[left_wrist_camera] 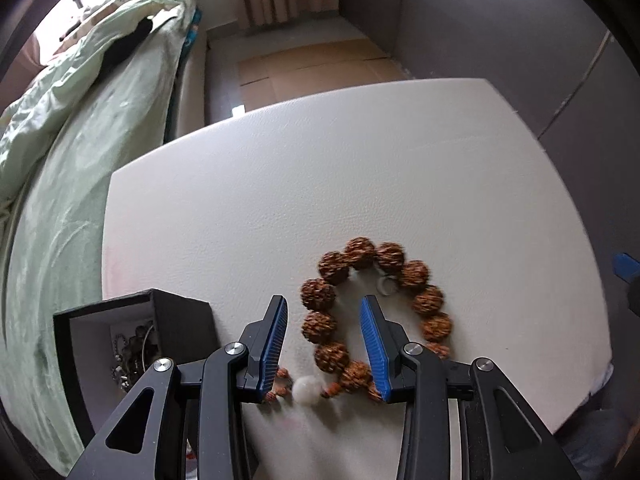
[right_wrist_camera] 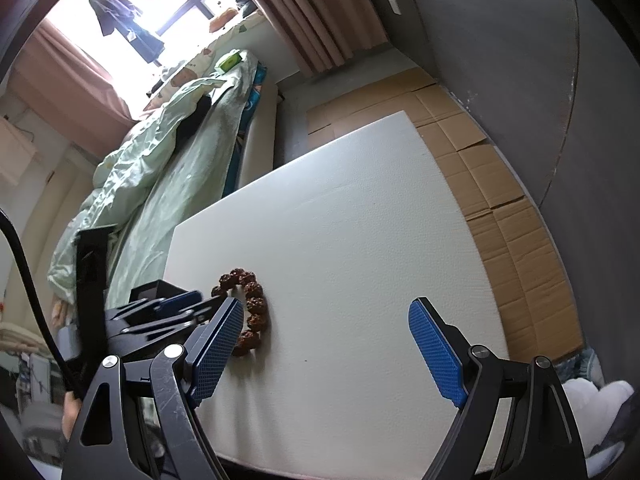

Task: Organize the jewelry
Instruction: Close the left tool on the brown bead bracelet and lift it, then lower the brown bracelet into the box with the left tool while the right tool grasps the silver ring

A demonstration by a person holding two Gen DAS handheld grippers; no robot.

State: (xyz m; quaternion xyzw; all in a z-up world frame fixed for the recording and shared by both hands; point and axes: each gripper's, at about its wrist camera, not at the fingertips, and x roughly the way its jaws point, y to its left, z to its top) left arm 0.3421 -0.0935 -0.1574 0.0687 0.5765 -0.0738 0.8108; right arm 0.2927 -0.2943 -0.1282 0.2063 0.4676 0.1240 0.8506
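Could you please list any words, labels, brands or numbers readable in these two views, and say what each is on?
None can be read.
The black box, bead bracelet, white table and both grippers show no print.
The green item on the bed is too small and blurred to tell.

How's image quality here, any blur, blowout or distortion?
Left wrist view: bead bracelet shows slight motion smear on its far beads; window corner top left blown out; table edges bowed by fisheye. Right wrist view: window heavily overexposed with haze over the curtains; bracelet small but fairly sharp; right claw crisp; black vignette in the corners.
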